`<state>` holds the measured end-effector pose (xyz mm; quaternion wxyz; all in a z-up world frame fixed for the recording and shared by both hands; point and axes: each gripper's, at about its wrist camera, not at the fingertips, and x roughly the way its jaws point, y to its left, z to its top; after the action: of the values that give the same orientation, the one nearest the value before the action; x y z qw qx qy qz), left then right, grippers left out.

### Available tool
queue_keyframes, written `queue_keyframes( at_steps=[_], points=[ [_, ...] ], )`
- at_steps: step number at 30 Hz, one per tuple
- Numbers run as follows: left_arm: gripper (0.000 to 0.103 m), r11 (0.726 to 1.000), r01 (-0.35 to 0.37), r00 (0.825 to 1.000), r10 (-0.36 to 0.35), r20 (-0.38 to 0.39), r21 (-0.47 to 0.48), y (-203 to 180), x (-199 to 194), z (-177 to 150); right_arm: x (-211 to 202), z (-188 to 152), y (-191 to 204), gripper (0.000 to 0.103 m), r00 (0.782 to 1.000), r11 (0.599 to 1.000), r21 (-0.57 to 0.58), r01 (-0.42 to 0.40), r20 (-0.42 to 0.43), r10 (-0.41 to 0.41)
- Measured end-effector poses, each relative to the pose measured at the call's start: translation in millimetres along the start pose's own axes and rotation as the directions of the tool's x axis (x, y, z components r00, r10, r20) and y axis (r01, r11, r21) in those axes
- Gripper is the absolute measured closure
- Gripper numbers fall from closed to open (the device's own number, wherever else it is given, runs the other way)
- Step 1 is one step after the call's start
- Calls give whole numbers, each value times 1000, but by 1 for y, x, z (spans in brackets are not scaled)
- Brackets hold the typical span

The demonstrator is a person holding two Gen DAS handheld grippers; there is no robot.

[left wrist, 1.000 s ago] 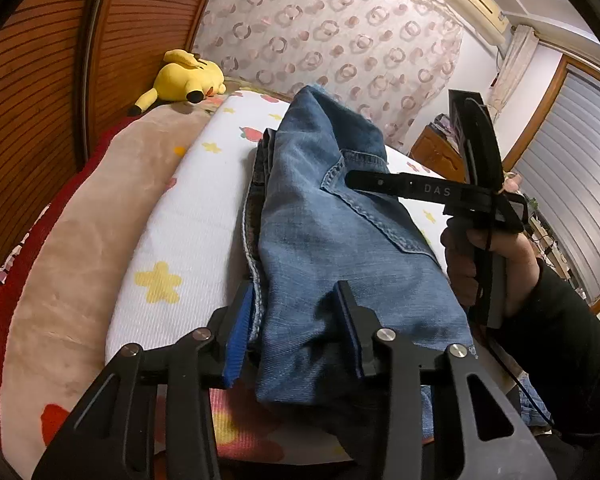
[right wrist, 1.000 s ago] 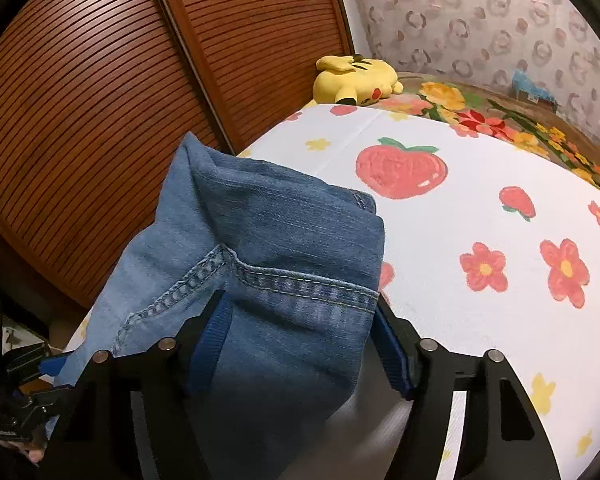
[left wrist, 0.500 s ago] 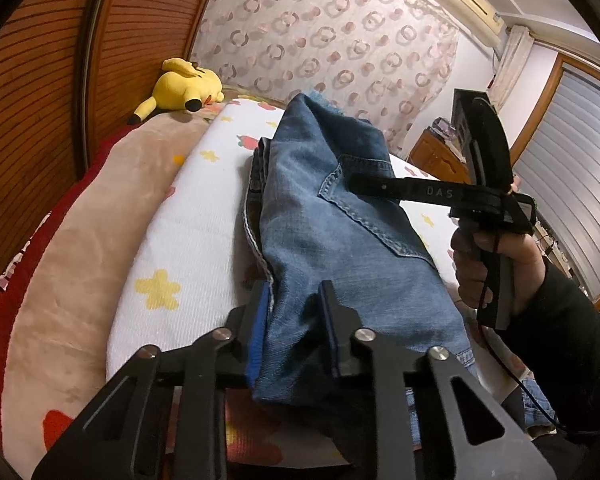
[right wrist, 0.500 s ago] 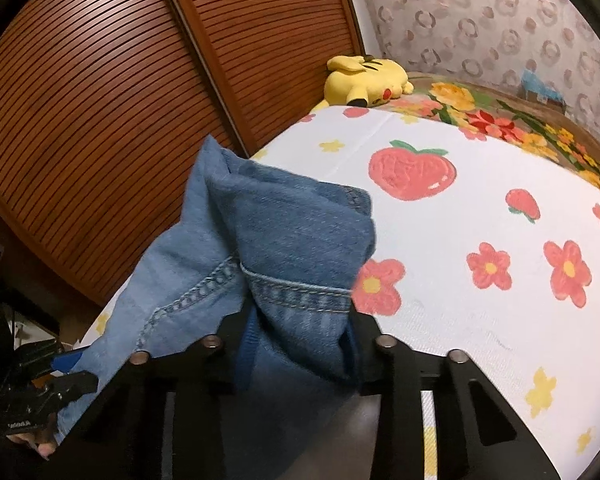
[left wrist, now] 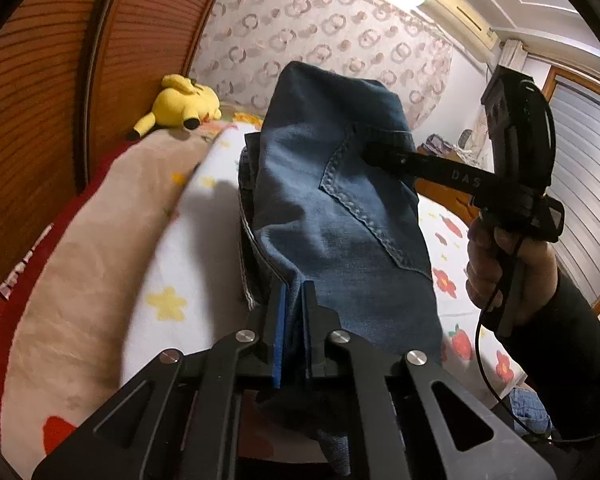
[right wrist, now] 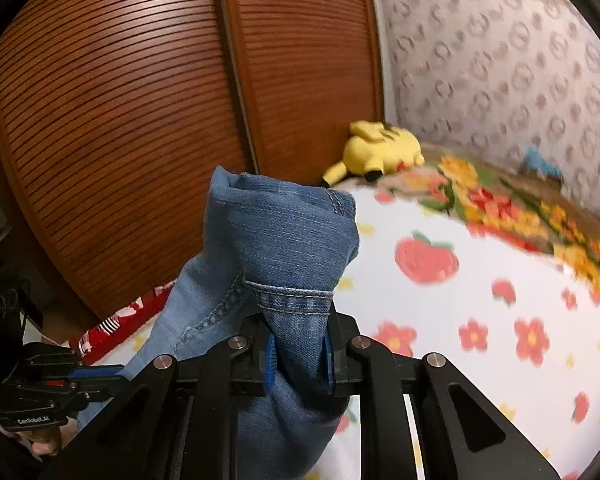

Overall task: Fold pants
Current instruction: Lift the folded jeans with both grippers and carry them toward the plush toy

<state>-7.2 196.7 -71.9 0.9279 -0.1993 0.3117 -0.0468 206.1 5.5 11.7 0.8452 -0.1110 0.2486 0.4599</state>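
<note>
The blue denim pants [left wrist: 332,208] hang folded between both grippers, lifted above the bed. My left gripper [left wrist: 294,312] is shut on the near edge of the denim. My right gripper [right wrist: 300,344] is shut on the far edge, bunching the cloth [right wrist: 284,240] by a stitched hem. In the left wrist view the right gripper [left wrist: 374,152] reaches in from the right, held by a hand [left wrist: 500,264]. In the right wrist view the left gripper [right wrist: 112,370] shows at the lower left, its tips on the denim.
The bed has a white cover [right wrist: 480,300] printed with strawberries and flowers, and a beige blanket [left wrist: 84,248] along its left side. A yellow plush toy [left wrist: 180,104] lies at the head of the bed. Slatted wooden doors [right wrist: 120,120] stand close beside the bed.
Both grippers closed from open onto the denim edges, then raised the pants off the bed; the cloth now stands higher against the wall and doors.
</note>
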Motion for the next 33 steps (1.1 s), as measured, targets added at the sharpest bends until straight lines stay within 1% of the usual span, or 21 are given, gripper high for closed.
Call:
queue_keyframes(
  at_steps=[5,9,15,17,21,23,24,28,30,31,33],
  points=[
    [96,1000,-15,998,16,63,-4,15,-14,25,-1,22,4,86,999,999,-23,-37,35,38],
    [96,999,-43,995,43,94,-2,28,-14,50,8,38,-2,86,997,998,-31,-57,53,59],
    [96,997,-74,992,72,104,16,41,4,89,31,58,-24,86,995,998,-27,-57,77,59],
    [96,996,-83,991,80,104,22,43,9,98,44,65,-31,86,996,998,-21,-51,73,52],
    [96,995,-98,991,95,89,35,51,35,125,70,77,-51,85,998,1000,9,-29,56,29],
    [96,992,-115,991,111,73,51,52,51,134,84,79,-62,85,999,999,32,-16,38,14],
    [96,988,-137,989,133,61,68,53,62,138,91,79,-69,85,1000,999,46,-15,24,14],
    [96,982,-174,985,174,-1,78,62,95,146,127,80,-89,83,999,997,74,5,-49,-1],
    [96,977,-193,980,196,-22,91,64,106,147,146,78,-97,81,994,996,88,6,-112,4],
    [96,974,-205,978,208,-30,99,65,111,146,156,84,-100,81,991,995,96,4,-130,9],
    [96,972,-212,976,216,-37,99,68,116,145,167,85,-103,80,990,995,102,8,-142,7]
  ],
)
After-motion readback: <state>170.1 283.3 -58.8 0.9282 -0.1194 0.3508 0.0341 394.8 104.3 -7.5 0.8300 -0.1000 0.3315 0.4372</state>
